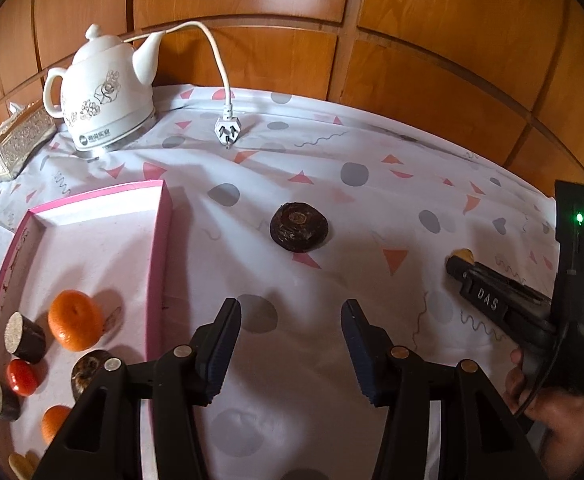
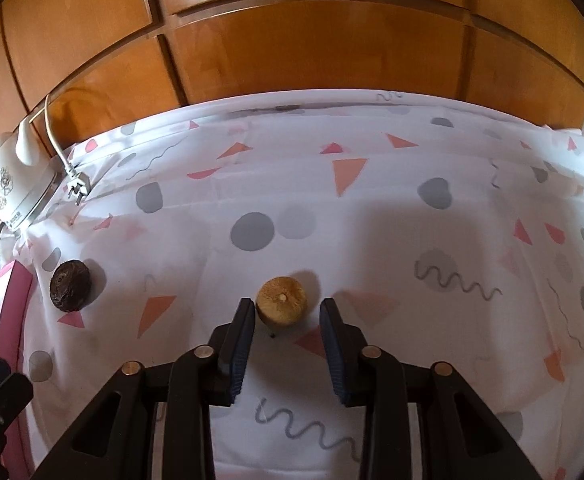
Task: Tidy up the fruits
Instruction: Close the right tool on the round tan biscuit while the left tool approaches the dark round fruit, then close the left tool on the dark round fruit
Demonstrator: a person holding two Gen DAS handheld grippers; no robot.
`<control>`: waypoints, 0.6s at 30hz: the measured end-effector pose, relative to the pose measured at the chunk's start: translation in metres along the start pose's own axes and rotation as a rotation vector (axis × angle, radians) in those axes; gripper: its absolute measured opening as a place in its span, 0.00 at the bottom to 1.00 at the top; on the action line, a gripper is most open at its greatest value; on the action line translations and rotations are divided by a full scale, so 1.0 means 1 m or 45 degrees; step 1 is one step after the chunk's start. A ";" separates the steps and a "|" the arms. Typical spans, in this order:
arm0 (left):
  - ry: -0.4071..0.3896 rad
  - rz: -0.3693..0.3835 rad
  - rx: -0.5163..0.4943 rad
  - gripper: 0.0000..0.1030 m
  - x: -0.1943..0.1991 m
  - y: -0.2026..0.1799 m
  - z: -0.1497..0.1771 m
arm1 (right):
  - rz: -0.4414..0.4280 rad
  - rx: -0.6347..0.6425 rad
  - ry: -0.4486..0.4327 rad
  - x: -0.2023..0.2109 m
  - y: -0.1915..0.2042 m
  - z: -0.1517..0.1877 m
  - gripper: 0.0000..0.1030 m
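Observation:
A dark brown round fruit (image 1: 299,226) lies on the patterned tablecloth ahead of my open, empty left gripper (image 1: 291,310); it also shows at the left of the right wrist view (image 2: 70,286). A pink box (image 1: 160,248) at the left holds an orange (image 1: 75,325), a red fruit (image 1: 22,377), dark cut pieces (image 1: 24,338) and other fruits. My right gripper (image 2: 288,310) is open, its fingers either side of a tan round fruit (image 2: 281,300) on the cloth. From the left wrist view the right gripper (image 1: 458,260) sits at the right.
A white teapot-style kettle (image 1: 102,96) with its cord and plug (image 1: 228,130) stands at the back left, beside a tissue box (image 1: 16,144). Wooden panels (image 1: 412,40) back the table. The pink box's edge (image 2: 10,304) shows at the left of the right wrist view.

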State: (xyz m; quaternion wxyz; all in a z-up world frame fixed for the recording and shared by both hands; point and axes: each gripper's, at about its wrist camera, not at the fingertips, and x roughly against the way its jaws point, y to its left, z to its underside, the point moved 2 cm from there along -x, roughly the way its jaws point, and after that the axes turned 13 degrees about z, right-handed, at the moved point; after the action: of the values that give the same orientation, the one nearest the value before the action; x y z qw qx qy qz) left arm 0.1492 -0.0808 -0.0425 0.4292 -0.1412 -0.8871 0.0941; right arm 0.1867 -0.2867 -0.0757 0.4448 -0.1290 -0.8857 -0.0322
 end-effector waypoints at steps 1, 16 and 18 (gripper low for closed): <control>0.004 -0.002 0.012 0.51 -0.003 0.002 -0.002 | 0.009 0.011 -0.010 -0.001 0.002 0.000 0.25; 0.022 -0.070 -0.026 0.57 -0.049 -0.003 -0.039 | 0.017 0.030 -0.039 0.000 0.003 0.000 0.25; 0.039 -0.077 -0.033 0.57 -0.059 -0.004 -0.043 | 0.015 0.028 -0.040 -0.001 0.003 0.000 0.25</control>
State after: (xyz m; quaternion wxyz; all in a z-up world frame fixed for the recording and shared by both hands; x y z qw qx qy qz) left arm 0.2177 -0.1022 -0.0583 0.4435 -0.1211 -0.8855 0.0675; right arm 0.1876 -0.2840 -0.0764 0.4326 -0.1297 -0.8920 -0.0178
